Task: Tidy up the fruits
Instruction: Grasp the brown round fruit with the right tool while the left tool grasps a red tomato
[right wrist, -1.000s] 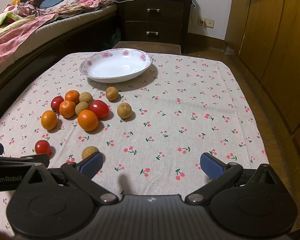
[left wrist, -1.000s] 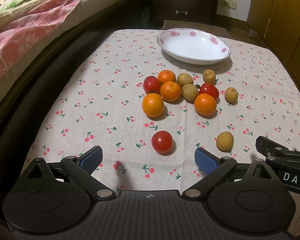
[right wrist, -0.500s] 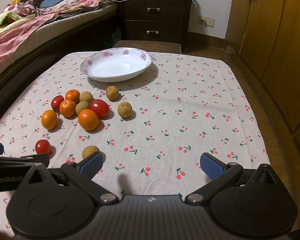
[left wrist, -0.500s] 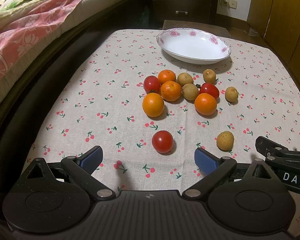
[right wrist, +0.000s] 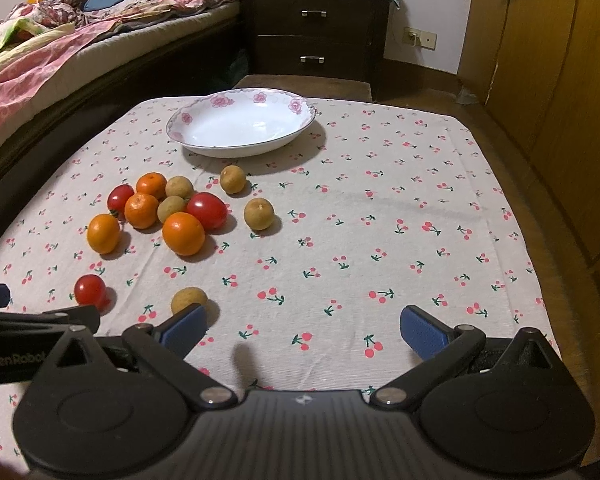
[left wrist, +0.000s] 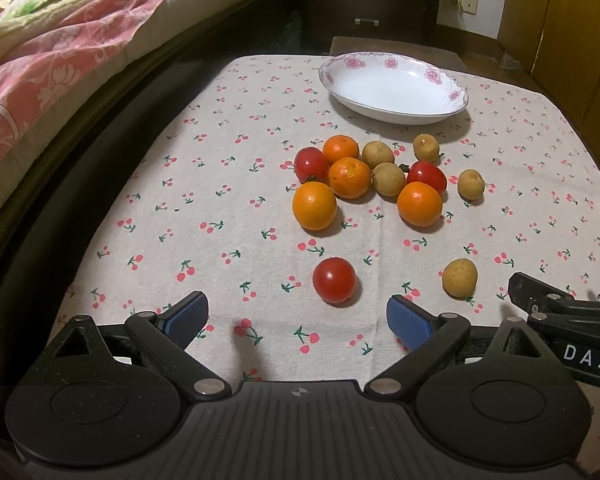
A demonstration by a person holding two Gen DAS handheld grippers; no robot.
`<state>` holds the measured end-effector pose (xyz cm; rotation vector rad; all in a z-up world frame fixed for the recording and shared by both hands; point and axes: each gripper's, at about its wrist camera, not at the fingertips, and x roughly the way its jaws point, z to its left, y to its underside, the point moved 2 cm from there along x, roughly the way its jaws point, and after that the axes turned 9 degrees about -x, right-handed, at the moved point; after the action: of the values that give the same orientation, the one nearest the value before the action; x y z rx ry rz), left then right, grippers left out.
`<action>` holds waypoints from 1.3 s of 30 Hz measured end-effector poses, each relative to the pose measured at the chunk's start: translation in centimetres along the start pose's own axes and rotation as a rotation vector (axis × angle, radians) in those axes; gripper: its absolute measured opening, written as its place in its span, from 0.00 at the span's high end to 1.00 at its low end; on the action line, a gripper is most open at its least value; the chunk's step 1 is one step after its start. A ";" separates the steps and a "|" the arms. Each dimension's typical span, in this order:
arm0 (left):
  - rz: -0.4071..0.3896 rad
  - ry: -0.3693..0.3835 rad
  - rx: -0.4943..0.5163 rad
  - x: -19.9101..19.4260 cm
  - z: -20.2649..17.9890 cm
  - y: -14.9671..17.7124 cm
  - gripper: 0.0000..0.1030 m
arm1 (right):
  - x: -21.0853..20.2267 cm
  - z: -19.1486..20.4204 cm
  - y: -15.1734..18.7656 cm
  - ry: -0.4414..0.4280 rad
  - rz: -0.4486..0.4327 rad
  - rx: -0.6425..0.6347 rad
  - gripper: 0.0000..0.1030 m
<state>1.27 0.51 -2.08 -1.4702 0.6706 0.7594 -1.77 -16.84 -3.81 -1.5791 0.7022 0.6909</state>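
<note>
Several oranges, red tomatoes and brown longans lie in a cluster (left wrist: pixel 370 182) on the cherry-print tablecloth, also in the right wrist view (right wrist: pixel 172 212). A lone tomato (left wrist: pixel 334 280) and a lone longan (left wrist: pixel 459 277) lie nearer the front. A white flowered bowl (left wrist: pixel 394 88) stands empty behind the cluster. My left gripper (left wrist: pixel 296 322) is open and empty, just short of the lone tomato. My right gripper (right wrist: pixel 302 330) is open and empty, its left fingertip beside the lone longan (right wrist: pixel 188 299).
A bed with pink bedding (left wrist: pixel 60 52) runs along the left of the table. A dark drawer chest (right wrist: pixel 320 36) stands behind it and wooden cabinets (right wrist: pixel 560 80) on the right. The table's right edge (right wrist: pixel 540 240) drops to the floor.
Both grippers have edged slightly forward toward the fruit. The fruits and bowl have not moved.
</note>
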 end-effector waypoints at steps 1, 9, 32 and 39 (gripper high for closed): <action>0.002 0.000 -0.004 0.0 0.1 0.0 0.03 | 0.0 0.1 0.0 -0.004 0.000 -0.005 0.00; -0.024 -0.026 0.027 -0.3 0.9 -0.4 0.03 | 0.5 1.0 -1.0 -0.040 -0.016 -0.079 0.01; 0.034 0.031 0.056 -0.5 2.2 -1.5 0.03 | 3.5 5.3 -1.8 -0.315 -0.003 -0.328 0.63; 0.030 0.071 0.124 0.1 0.6 -1.6 0.05 | 2.6 3.8 -2.0 -0.292 -0.018 -0.308 0.63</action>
<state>2.56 1.20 -1.14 -1.3815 0.7814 0.6790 1.25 -13.03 -4.92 -1.7122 0.3768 1.0297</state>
